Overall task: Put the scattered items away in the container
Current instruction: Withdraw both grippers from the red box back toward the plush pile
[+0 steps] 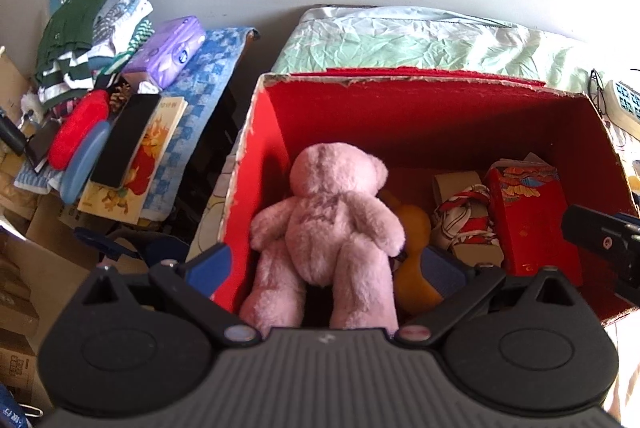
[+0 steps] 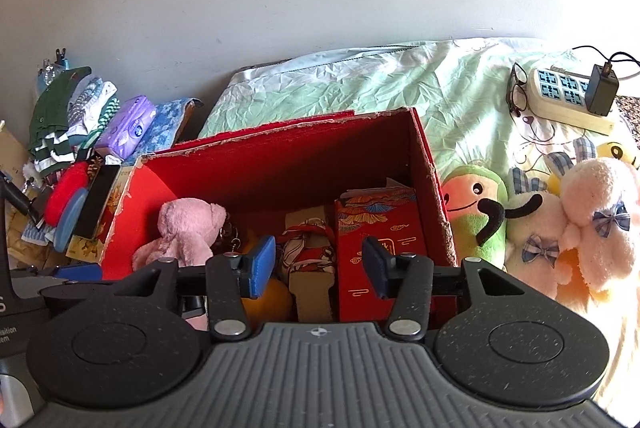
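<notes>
Pink teddy bear is lying in the red box at 9 o'clock, between the spread left gripper; right gripper is gaping empty.

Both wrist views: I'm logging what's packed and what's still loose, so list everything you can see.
box: 1, red, on bed
pink bear: 1, in box, left side
red packet: 1, in box, right side
patterned roll: 1, red-white, in box, middle
orange toy: 1, in box beside bear
plush toys: several, green, white, pink, on bed right of box
power strip: 1, cream
glasses: 1, black
tissue pack: 1, purple, left pile
clothes: folded stack, left
left claw: open around bear
right claw: open over box
</notes>
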`<state>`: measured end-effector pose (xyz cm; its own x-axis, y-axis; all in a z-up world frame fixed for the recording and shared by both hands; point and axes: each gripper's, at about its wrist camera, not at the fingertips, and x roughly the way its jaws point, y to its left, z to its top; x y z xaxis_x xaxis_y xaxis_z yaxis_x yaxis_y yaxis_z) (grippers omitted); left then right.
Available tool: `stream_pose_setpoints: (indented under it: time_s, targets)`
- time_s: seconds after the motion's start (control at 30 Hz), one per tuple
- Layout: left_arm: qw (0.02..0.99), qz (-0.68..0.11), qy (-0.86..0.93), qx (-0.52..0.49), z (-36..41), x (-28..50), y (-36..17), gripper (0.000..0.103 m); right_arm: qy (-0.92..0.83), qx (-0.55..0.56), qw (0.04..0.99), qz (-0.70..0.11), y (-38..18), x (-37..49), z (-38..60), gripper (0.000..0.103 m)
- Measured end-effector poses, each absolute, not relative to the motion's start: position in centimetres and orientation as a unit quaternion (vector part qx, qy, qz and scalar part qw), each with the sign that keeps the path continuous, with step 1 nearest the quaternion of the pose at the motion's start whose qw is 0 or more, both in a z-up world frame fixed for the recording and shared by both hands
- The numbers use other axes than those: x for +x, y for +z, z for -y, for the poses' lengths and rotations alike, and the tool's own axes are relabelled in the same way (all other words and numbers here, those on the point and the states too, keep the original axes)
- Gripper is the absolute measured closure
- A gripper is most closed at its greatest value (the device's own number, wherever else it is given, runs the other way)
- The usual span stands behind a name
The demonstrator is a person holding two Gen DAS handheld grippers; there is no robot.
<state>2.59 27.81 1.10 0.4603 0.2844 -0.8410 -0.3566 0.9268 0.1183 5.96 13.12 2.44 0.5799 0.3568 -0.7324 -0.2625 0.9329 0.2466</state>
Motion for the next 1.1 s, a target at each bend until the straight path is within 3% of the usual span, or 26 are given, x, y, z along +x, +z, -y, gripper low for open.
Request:
stream_pose_setpoints:
  time_s: [0.53, 1.1]
  targets:
    - [0.856, -0.465, 0.225, -0.013, -15.2, 1.5, 3.7, 0.001, 0.189, 0.091, 0.886, -0.413, 3.9, 5.8, 0.5, 0.051]
    - [0.84, -0.509, 0.188, 0.012, -4.9, 1.6, 0.9, 0.001, 0.171, 0.102, 0.876, -0.438, 1.6, 5.7, 9.2, 0.051]
